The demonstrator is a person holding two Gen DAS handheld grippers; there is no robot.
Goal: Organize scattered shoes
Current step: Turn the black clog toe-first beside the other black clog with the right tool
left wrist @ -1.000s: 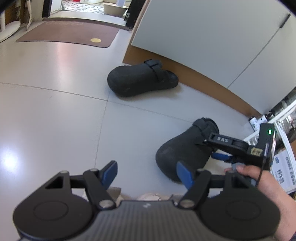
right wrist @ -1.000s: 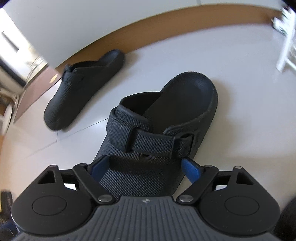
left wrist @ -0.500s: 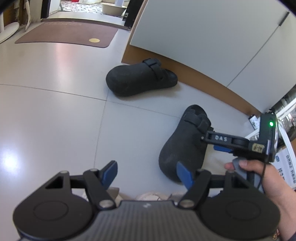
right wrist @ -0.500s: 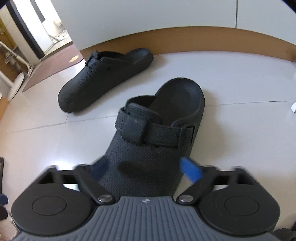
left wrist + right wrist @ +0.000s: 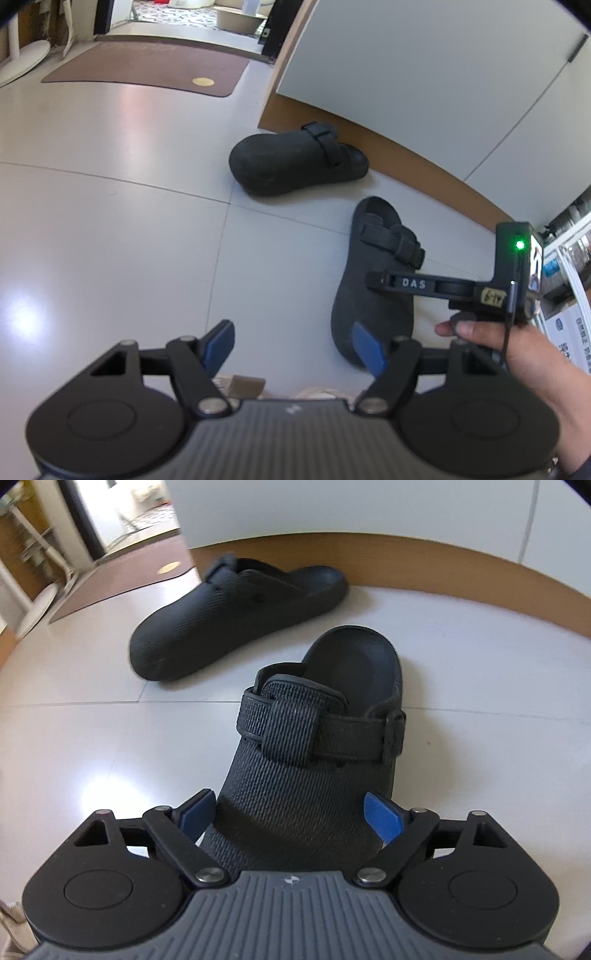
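ribbed rounded black clog (image 5: 314,775)

what i can't make out from here

the near clog's (image 5: 314,794) toe is hidden behind my right gripper's (image 5: 290,814) body. in the left wrist view, my right hand (image 5: 517,354) runs off the frame edge, and the printed box (image 5: 570,332) beside it is cut off, its text unreadable.

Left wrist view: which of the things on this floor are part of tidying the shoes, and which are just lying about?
Part of the job:
- near black clog, between the right claw's open fingers
- far black clog by the cabinet base

Just lying about:
- brown doormat
- white cabinet
- printed box at the right edge
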